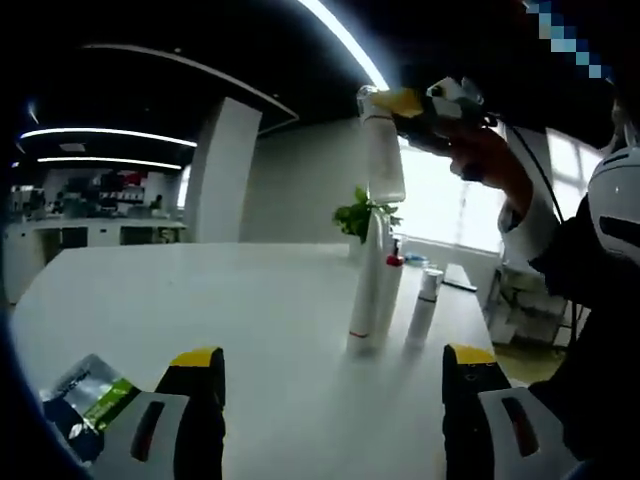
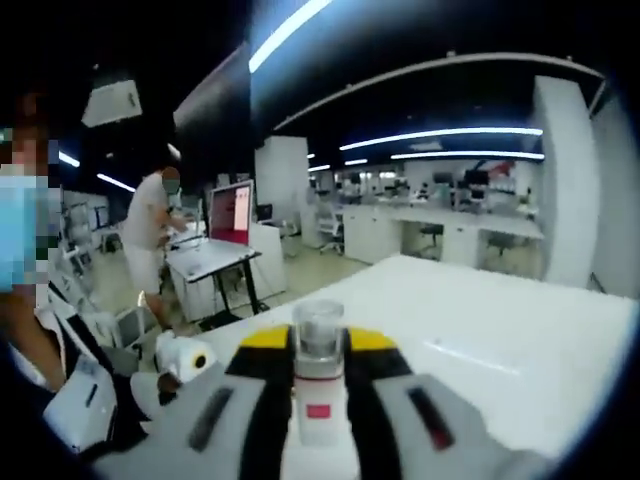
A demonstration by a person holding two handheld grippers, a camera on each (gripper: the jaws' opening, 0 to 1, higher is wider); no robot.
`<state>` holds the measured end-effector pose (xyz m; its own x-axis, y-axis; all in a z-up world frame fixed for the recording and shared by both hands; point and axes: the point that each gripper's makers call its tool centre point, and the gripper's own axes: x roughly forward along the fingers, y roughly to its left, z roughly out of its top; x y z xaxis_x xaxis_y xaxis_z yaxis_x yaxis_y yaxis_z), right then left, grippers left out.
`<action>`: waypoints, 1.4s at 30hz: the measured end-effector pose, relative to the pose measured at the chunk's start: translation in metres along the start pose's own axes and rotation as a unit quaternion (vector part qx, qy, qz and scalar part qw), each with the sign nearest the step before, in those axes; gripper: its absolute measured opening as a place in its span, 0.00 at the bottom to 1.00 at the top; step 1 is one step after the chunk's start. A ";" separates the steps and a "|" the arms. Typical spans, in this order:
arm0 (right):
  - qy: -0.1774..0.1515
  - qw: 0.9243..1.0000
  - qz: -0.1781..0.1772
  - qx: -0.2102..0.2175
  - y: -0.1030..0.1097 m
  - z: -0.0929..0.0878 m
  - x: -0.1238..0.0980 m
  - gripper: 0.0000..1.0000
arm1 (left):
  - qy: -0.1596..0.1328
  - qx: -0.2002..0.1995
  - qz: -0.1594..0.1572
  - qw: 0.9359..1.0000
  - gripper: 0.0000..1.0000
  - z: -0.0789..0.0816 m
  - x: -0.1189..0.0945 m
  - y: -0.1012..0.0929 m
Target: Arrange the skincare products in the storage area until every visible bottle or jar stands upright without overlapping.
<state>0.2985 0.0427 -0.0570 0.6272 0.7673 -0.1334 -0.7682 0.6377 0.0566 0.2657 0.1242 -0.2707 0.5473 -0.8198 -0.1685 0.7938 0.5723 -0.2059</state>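
Observation:
In the left gripper view, my left gripper (image 1: 333, 362) is open low over the white table (image 1: 200, 300), nothing between its yellow-tipped jaws. Ahead stand a tall white bottle with a red band (image 1: 366, 290), a bottle with a red pump (image 1: 391, 285) close behind it, and a short white bottle with a grey cap (image 1: 425, 305). Above them, the right gripper (image 1: 432, 108) holds a white bottle (image 1: 384, 155) up in the air. In the right gripper view, my right gripper (image 2: 318, 345) is shut on that white bottle with a clear cap (image 2: 318, 385).
A silver and green packet (image 1: 88, 395) lies by my left jaw. A potted plant (image 1: 358, 215) stands at the table's far edge. The person's sleeve (image 1: 600, 300) fills the right side. Another person (image 2: 150, 240) stands by a desk; a white roll (image 2: 188, 357) lies near.

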 end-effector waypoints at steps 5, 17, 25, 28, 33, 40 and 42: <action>-0.027 0.999 -0.008 0.042 -0.006 -0.012 -0.015 0.17 | 0.000 -0.003 -0.004 1.000 0.91 0.002 0.004 -0.001; -0.072 0.993 -0.094 0.002 -0.017 -0.037 -0.049 0.17 | 0.015 0.003 -0.022 1.000 0.91 -0.004 0.016 -0.010; -0.076 0.983 -0.152 -0.066 -0.007 -0.069 -0.055 0.17 | 0.027 0.010 -0.036 0.999 0.91 -0.007 0.024 -0.021; -0.077 0.977 -0.181 -0.086 -0.007 -0.077 -0.056 0.17 | 0.027 0.011 -0.042 0.999 0.91 -0.006 0.026 -0.025; -0.060 0.961 -0.239 -0.123 -0.013 -0.101 -0.057 0.17 | 0.030 0.014 -0.053 0.998 0.91 -0.008 0.029 -0.033; -0.079 0.951 -0.283 -0.095 -0.013 -0.120 -0.061 0.17 | 0.041 0.016 -0.064 0.997 0.91 -0.016 0.029 -0.041; -0.076 0.941 -0.312 -0.109 -0.016 -0.125 -0.065 0.17 | 0.044 0.018 -0.067 0.997 0.91 -0.017 0.028 -0.042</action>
<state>0.2538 -0.0254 -0.1727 0.9634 0.2586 0.0703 -0.2412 0.9511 -0.1928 0.2429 0.0770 -0.2836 0.4119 -0.8828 -0.2259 0.8678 0.4556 -0.1981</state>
